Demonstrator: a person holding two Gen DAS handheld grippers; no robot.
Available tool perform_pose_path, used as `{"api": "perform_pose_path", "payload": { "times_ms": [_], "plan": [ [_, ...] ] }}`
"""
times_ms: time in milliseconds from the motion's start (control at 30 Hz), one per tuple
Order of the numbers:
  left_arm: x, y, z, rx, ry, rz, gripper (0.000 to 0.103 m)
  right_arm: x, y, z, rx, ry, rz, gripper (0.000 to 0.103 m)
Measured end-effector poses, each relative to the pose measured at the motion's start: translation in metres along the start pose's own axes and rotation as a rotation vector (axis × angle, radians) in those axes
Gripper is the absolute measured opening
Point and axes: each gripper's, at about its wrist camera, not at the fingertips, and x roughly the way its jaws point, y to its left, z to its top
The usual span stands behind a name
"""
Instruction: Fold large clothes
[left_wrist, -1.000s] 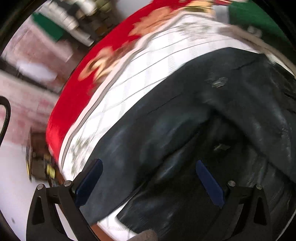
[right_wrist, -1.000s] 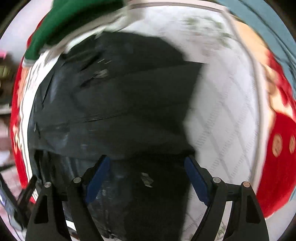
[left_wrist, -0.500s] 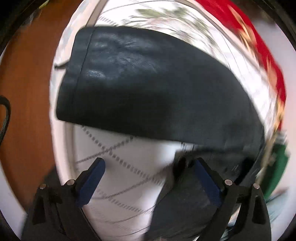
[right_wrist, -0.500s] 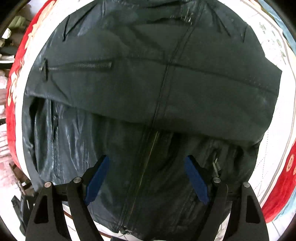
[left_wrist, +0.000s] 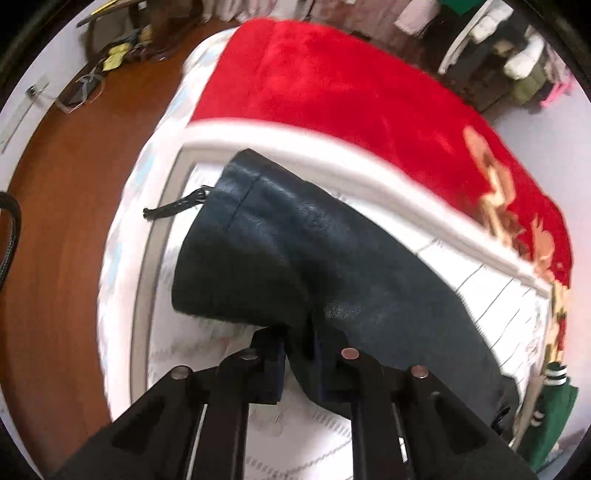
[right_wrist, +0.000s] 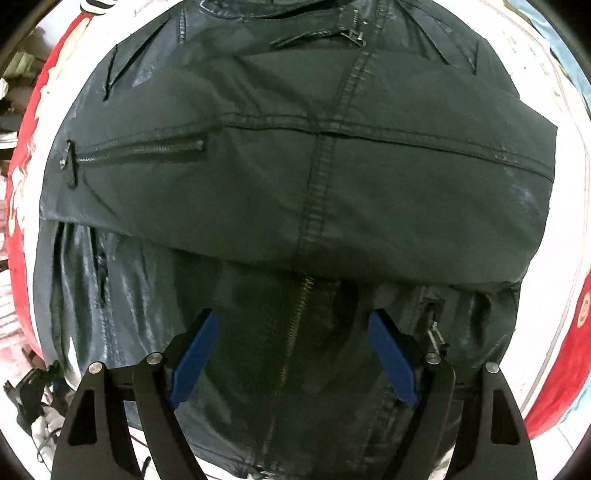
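Observation:
A black leather jacket (right_wrist: 295, 184) lies on the bed, one sleeve folded across its front over the centre zip. In the left wrist view its other sleeve (left_wrist: 288, 251) stretches out over the white quilt, cuff at the far end. My left gripper (left_wrist: 299, 354) is shut on the near edge of this sleeve. My right gripper (right_wrist: 291, 354) is open and empty, hovering over the jacket's lower front by the zip.
The bed has a white quilted cover (left_wrist: 207, 369) and a red blanket (left_wrist: 351, 96) along its edge. Brown wooden floor (left_wrist: 66, 221) lies to the left. A green garment (left_wrist: 554, 417) sits at the right of the bed. Shelves with clutter stand behind.
My left gripper has closed on the sleeve edge; it was open half a second ago. My right gripper has settled, open, closer over the jacket front.

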Motion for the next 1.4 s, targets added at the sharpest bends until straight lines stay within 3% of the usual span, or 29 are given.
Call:
{"api": "perform_pose_path", "payload": {
  "times_ms": [100,167,233,267,333,400,467,500,600,700,767,900,967,1100,1233,1400],
  "plan": [
    [0.005,0.003,0.018,-0.008,0.005,-0.132,0.012,0.004,0.001,0.003,0.011,0.000,0.024,0.084],
    [0.023,0.007,0.028,-0.043,0.074,-0.226,0.023,0.002,-0.003,0.004,0.018,0.004,0.032,0.084],
    [0.033,0.019,0.032,-0.107,0.110,-0.316,0.042,0.010,-0.004,0.005,0.028,0.013,0.040,0.084],
    [0.034,0.027,0.034,-0.141,0.111,-0.361,0.044,0.008,0.005,0.010,0.032,0.017,0.040,0.084],
    [0.033,0.032,0.034,-0.163,0.104,-0.380,0.044,0.009,0.007,0.015,0.033,0.022,0.037,0.084],
    [0.031,0.027,0.032,-0.141,0.074,-0.353,0.039,0.011,0.019,0.023,0.025,0.024,0.023,0.084],
    [0.028,0.010,0.034,-0.062,0.019,-0.260,0.010,0.015,0.023,0.027,0.019,0.027,0.007,0.084],
    [0.026,0.001,0.034,-0.028,0.006,-0.237,0.006,0.019,0.029,0.028,0.018,0.025,0.000,0.084],
    [0.007,-0.032,0.034,0.116,-0.083,-0.147,0.003,0.010,0.042,0.032,0.009,-0.022,-0.037,0.084],
    [-0.023,-0.082,0.037,0.289,-0.192,-0.105,0.003,-0.001,0.054,0.033,-0.012,-0.086,-0.095,0.087],
    [-0.055,-0.120,0.030,0.430,-0.285,-0.097,0.003,-0.002,0.058,0.038,-0.009,-0.111,-0.100,0.094],
    [-0.098,-0.194,0.009,0.650,-0.383,-0.150,0.003,0.000,0.053,0.048,0.052,-0.117,-0.042,0.095],
    [-0.114,-0.233,-0.015,0.763,-0.399,-0.208,0.003,-0.003,0.044,0.048,0.085,-0.122,0.002,0.095],
    [-0.141,-0.302,-0.106,1.006,-0.380,-0.355,0.002,-0.011,0.010,0.039,0.138,-0.126,0.061,0.095],
    [-0.152,-0.338,-0.220,1.216,-0.250,-0.518,0.002,-0.030,-0.036,0.026,0.229,-0.146,0.081,0.095],
    [-0.150,-0.344,-0.364,1.461,-0.050,-0.653,0.002,-0.036,-0.116,0.003,0.356,-0.149,0.041,0.095]
  ]
}}
